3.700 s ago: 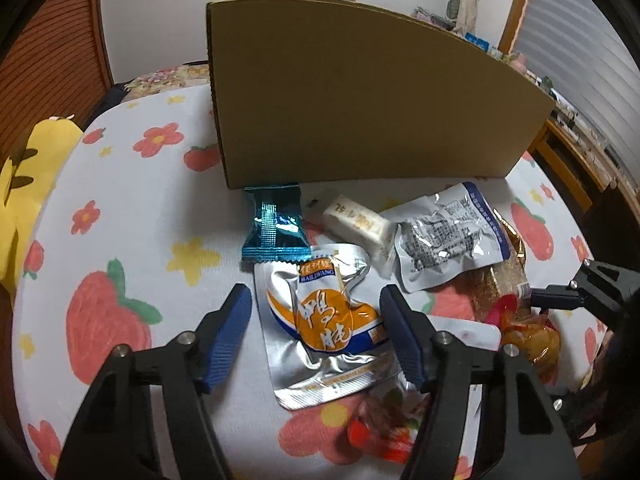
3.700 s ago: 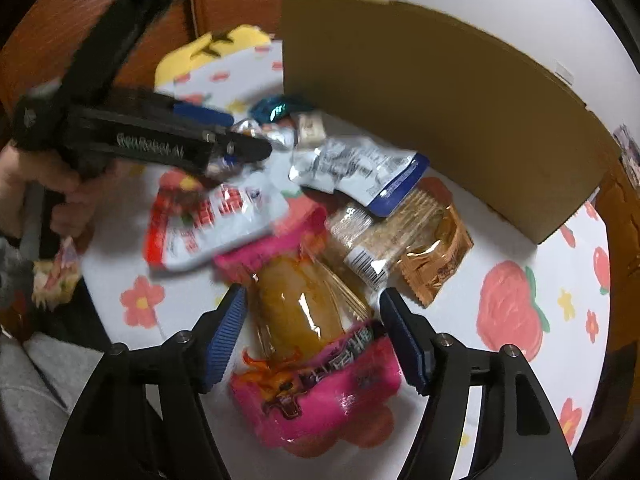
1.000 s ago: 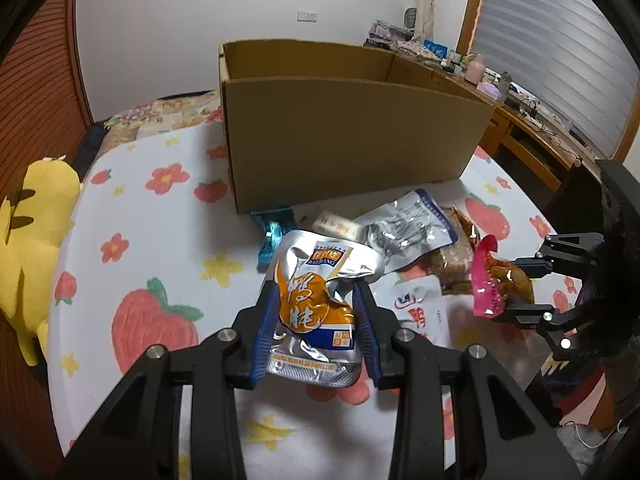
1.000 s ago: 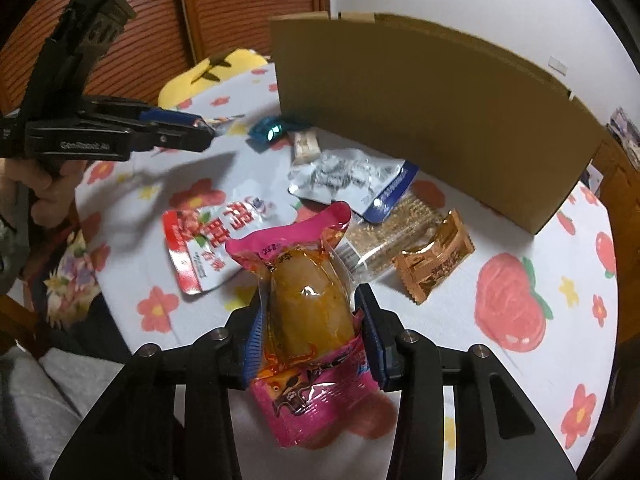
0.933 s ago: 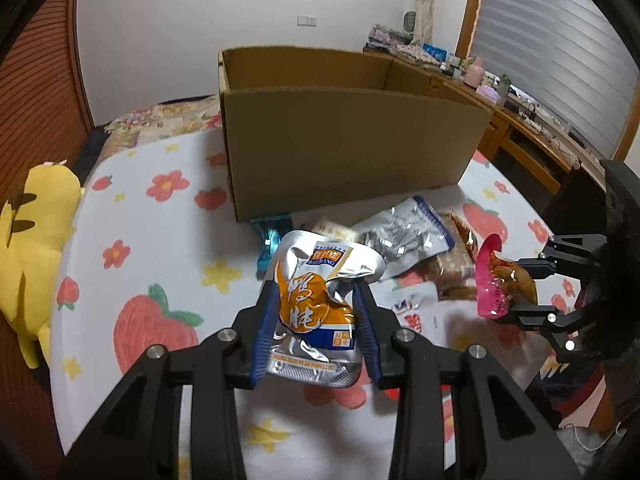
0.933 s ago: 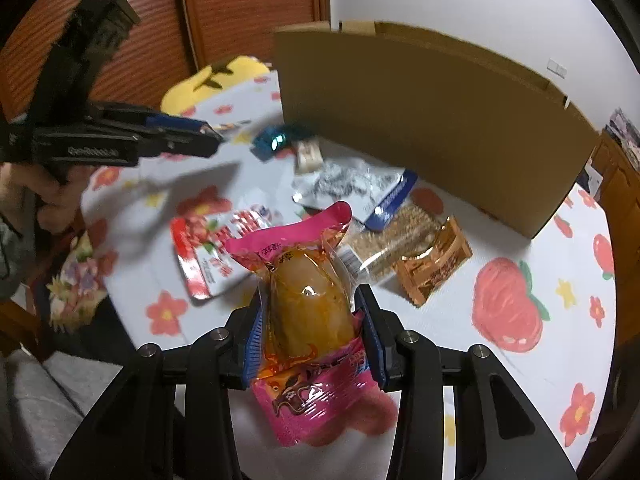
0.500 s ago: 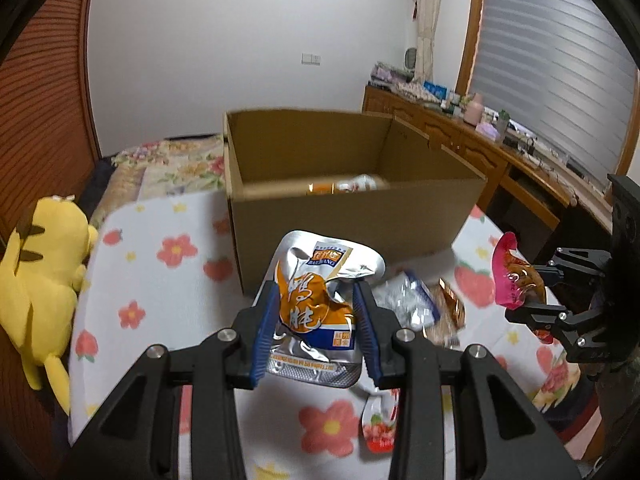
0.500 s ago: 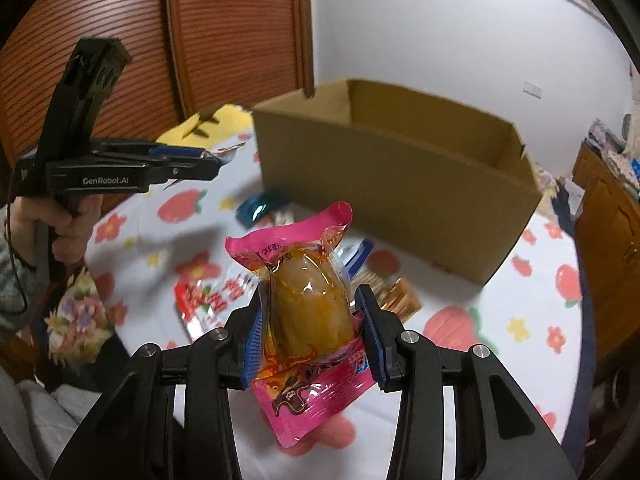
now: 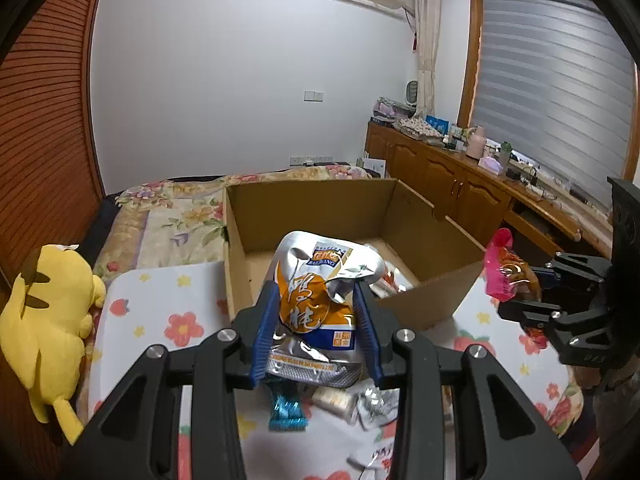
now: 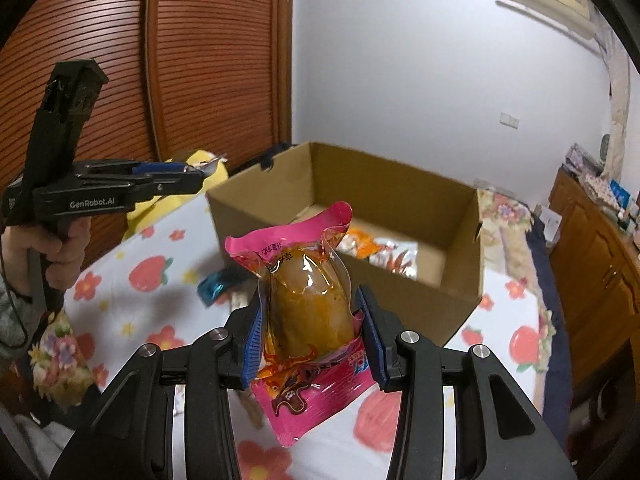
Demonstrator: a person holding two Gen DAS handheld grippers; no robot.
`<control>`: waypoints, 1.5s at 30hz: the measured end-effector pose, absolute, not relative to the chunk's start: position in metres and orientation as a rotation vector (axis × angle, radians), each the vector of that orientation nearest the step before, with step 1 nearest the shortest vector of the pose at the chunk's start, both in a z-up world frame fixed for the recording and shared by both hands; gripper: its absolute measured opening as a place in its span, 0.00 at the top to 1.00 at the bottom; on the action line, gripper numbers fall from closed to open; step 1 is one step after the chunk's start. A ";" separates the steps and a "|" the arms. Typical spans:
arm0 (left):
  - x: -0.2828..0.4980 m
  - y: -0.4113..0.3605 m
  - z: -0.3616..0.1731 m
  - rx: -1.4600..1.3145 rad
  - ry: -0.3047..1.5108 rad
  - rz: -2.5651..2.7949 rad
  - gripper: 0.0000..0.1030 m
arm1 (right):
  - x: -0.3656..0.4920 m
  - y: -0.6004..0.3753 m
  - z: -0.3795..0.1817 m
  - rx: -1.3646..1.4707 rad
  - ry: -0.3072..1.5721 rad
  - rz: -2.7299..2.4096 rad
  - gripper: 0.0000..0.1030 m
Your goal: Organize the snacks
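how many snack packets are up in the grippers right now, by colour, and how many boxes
Silver and orange packet, held in the left gripper: 1
Pink packet, held in the right gripper: 1
Cardboard box, open-topped: 1
Total: 3

Loose packets on the table and inside the box are too hidden to count.

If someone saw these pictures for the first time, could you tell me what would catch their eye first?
Two packets held up in front of the open cardboard box: a silver-and-orange pouch clamped in the left claw, and a pink packet in the right claw. A yellow plush toy lies at the table's left edge.
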State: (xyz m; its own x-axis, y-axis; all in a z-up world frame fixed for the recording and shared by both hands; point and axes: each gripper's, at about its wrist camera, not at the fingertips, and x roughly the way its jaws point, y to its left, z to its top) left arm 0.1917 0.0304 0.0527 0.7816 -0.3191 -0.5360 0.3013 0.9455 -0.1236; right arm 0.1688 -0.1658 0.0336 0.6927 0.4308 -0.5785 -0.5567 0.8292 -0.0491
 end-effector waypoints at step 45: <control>0.287 -0.014 0.036 0.039 0.648 -0.301 0.68 | 0.297 -0.169 0.005 -0.165 0.649 0.343 0.45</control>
State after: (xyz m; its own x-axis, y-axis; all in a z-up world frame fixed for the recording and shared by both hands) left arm 0.2869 -0.0139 0.0359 0.7556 -0.2638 -0.5996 0.2880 0.9559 -0.0577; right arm 0.2969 -0.1688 0.0054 0.7431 0.2606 -0.6164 -0.3625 0.9310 -0.0434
